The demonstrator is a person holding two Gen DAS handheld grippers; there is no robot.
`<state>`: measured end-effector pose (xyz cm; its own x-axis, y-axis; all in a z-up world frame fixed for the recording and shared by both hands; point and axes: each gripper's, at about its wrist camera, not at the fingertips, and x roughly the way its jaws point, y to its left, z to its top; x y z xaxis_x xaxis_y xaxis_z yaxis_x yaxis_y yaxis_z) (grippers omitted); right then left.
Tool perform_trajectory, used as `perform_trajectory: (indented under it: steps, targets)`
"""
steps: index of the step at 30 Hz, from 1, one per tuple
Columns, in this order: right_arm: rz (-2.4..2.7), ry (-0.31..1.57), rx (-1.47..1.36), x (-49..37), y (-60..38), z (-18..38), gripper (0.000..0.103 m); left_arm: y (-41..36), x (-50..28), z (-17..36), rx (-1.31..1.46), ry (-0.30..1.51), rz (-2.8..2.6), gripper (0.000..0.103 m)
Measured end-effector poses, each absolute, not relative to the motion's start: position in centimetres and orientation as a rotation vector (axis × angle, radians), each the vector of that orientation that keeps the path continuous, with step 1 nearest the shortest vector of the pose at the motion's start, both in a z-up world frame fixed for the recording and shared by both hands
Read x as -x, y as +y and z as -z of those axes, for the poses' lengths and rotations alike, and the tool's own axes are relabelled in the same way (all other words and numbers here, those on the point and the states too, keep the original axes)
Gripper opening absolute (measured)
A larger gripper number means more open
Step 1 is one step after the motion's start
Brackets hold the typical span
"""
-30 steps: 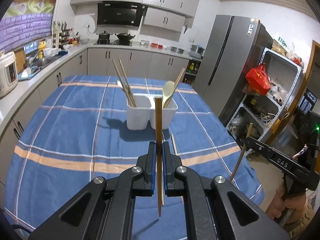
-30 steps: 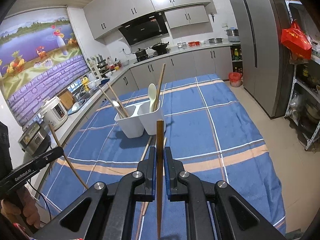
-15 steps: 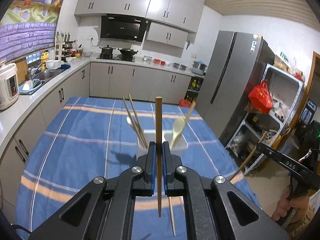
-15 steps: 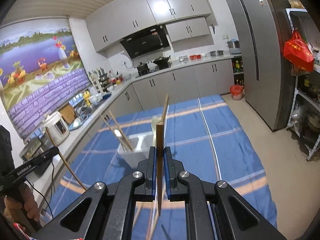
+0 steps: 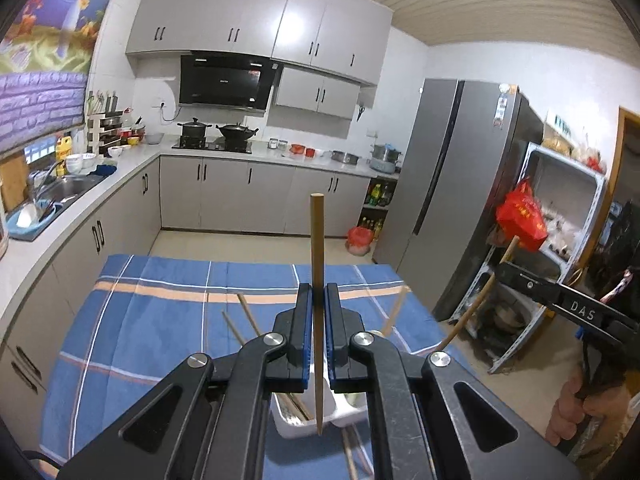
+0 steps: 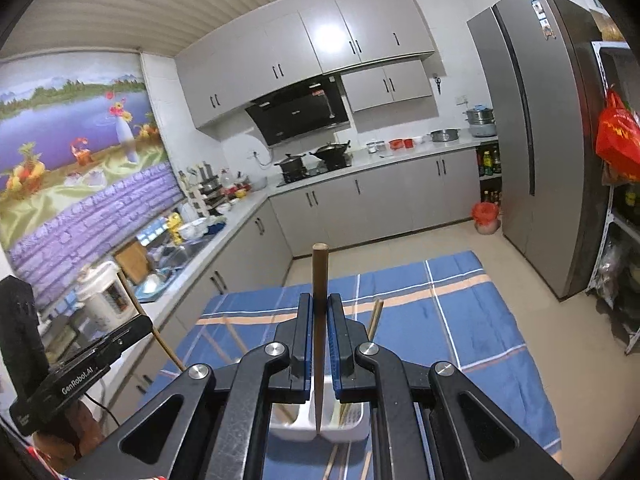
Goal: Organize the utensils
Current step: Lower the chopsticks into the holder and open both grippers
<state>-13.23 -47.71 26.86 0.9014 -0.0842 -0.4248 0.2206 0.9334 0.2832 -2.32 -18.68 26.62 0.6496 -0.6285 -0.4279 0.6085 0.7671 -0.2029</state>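
My left gripper (image 5: 318,300) is shut on a wooden chopstick (image 5: 317,248) that stands upright, its tip over the white two-part utensil holder (image 5: 298,420) just below. My right gripper (image 6: 319,300) is shut on another wooden chopstick (image 6: 319,276), also upright above the white holder (image 6: 316,426). Chopsticks (image 5: 248,320) lean out of the holder's left part. The holder is mostly hidden behind the fingers. The right gripper also shows at the right of the left wrist view (image 5: 500,268), and the left gripper at the left of the right wrist view (image 6: 144,324).
The table has a blue plaid cloth (image 5: 152,320). Loose chopsticks (image 5: 350,456) lie on the cloth near the holder's front. A counter with sink (image 5: 60,188) runs along the left, a fridge (image 5: 452,200) and shelf rack stand right.
Both grippers have risen and come forward over the holder, tilting up. The holder has slid from mid-view to beneath the fingers. Both chopsticks stay gripped.
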Motion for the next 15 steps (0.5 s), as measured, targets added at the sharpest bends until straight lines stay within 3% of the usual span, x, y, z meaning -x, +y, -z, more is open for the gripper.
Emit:
perform_trajectory:
  steps: [15]
  targets:
    - [0.242, 0.609, -0.372, 6.7, -49.8, -19.9, 0.007, -23.3, -4.7, -20.9, 0.014, 0.619, 0.699, 0.005]
